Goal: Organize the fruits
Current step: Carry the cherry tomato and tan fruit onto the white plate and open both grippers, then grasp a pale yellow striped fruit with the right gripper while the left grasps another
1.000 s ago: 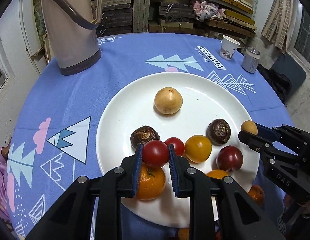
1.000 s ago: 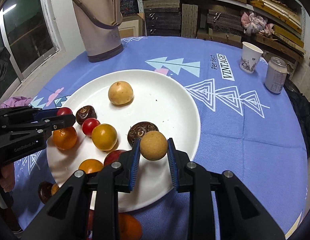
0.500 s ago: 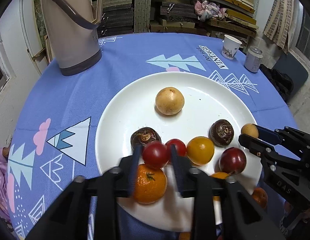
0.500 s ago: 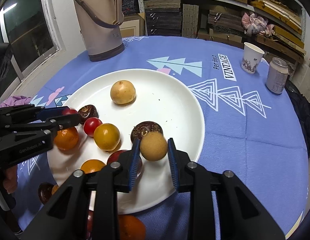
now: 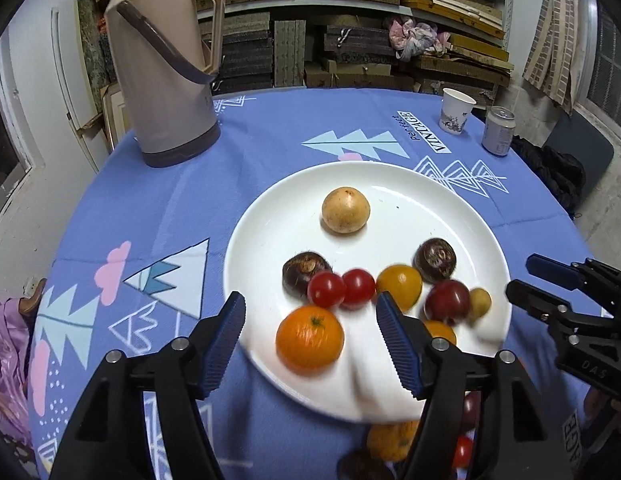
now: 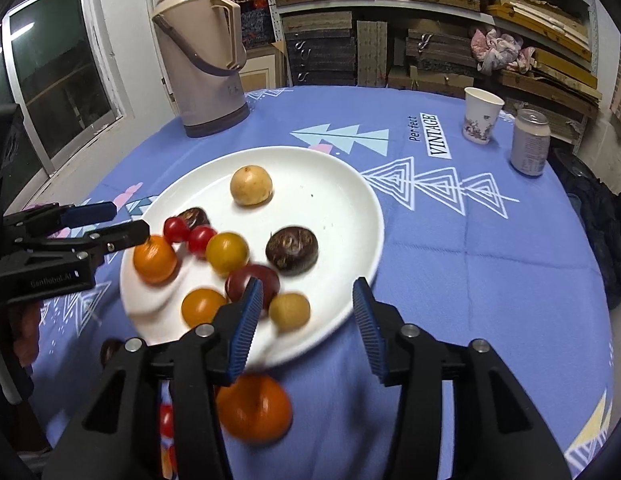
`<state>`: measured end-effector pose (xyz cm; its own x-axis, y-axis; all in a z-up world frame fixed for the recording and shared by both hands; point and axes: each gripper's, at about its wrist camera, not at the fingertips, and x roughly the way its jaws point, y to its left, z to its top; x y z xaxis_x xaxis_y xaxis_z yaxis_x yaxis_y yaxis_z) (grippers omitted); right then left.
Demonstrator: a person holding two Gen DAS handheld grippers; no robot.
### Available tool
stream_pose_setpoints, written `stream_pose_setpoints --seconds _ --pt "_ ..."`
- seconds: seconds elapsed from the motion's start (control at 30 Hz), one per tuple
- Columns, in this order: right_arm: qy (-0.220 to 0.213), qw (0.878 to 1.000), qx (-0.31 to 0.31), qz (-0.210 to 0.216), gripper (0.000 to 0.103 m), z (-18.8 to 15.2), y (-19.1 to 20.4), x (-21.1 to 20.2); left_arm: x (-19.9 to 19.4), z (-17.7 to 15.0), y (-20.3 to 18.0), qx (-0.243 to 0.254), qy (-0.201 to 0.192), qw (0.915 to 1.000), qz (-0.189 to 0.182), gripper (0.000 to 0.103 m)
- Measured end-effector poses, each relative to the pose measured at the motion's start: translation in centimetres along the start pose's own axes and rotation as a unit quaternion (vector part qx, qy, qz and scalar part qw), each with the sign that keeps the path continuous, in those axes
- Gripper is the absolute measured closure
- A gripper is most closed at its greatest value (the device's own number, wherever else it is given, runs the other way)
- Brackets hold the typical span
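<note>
A white plate [image 5: 394, 184] [image 6: 350, 208] on the blue tablecloth holds several fruits. In the left wrist view a red tomato [image 5: 326, 289] lies beside another red tomato [image 5: 358, 287], behind an orange [image 5: 309, 339]. My left gripper [image 5: 310, 338] is open and empty above the plate's near rim. In the right wrist view a small tan fruit [image 6: 289, 311] lies on the plate's near edge. My right gripper [image 6: 308, 320] is open and empty just behind it. Several more fruits, including an orange [image 6: 252, 408], lie on the cloth in front of the plate.
A beige thermos jug [image 5: 162, 64] [image 6: 202, 52] stands at the back left. A paper cup [image 6: 480, 115] and a drink can [image 6: 530, 142] stand at the back right. Stacked boxes fill shelves behind the round table.
Both grippers opened and pulled back. The left let go of the red tomato and the right let go of the small tan fruit; both fruits now rest on the plate.
</note>
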<state>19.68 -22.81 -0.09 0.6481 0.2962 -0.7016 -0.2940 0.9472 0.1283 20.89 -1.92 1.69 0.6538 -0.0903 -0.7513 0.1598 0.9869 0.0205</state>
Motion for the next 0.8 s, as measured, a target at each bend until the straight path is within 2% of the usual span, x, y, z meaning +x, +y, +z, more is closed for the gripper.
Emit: stream_pose_setpoints --seconds 0.03,0.1,0.17,0.23,0.3,0.37,0.43,0.53,0.73,0.8 --pt "0.0 1.0 0.0 0.001 0.054 -0.3 0.0 -0.4 -0.3 -0.2 0.0 0.001 -0.001 1.0 -0.002 0.034" --pt "0.0 1.0 -0.001 0.002 0.044 -1.4 0.3 -1.6 -1.0 -1.1 0.0 0.003 0.0 1.0 -0.005 0.032" --pt "-0.001 1.0 -0.005 0.005 0.034 -2.6 0.7 -2.9 -1.8 -2.0 0.0 0.005 0.0 1.0 -0.007 0.027" --pt "-0.004 1.0 -0.013 0.011 0.03 -3.7 1.3 -4.1 -2.4 -3.0 0.0 0.003 0.003 1.0 -0.008 0.018" --pt "-0.003 1.0 -0.026 0.015 0.018 -5.2 2.1 -5.2 -2.9 -4.0 0.0 0.004 0.003 0.9999 -0.011 0.017" --pt "-0.003 0.999 -0.039 0.019 0.013 -6.6 2.9 -6.3 -3.3 -5.0 0.1 0.007 0.006 0.9999 -0.01 0.016" --pt "0.008 0.997 -0.06 0.045 0.013 -8.3 4.2 -7.3 -3.5 -5.8 0.3 0.003 0.008 0.9999 -0.006 0.012" --pt "0.02 0.993 -0.088 0.077 0.013 -10.6 6.4 -8.4 -3.7 -7.0 1.1 -0.012 0.014 0.9998 -0.006 0.012" --pt "0.041 0.985 -0.135 0.097 0.013 -13.7 10.3 -8.3 -4.1 -9.0 2.8 -0.048 0.032 0.9983 -0.014 0.012" --pt "0.046 0.983 -0.139 0.109 0.019 -14.3 11.2 -8.0 -4.5 -9.5 2.9 -0.046 0.031 0.9985 -0.008 0.012"
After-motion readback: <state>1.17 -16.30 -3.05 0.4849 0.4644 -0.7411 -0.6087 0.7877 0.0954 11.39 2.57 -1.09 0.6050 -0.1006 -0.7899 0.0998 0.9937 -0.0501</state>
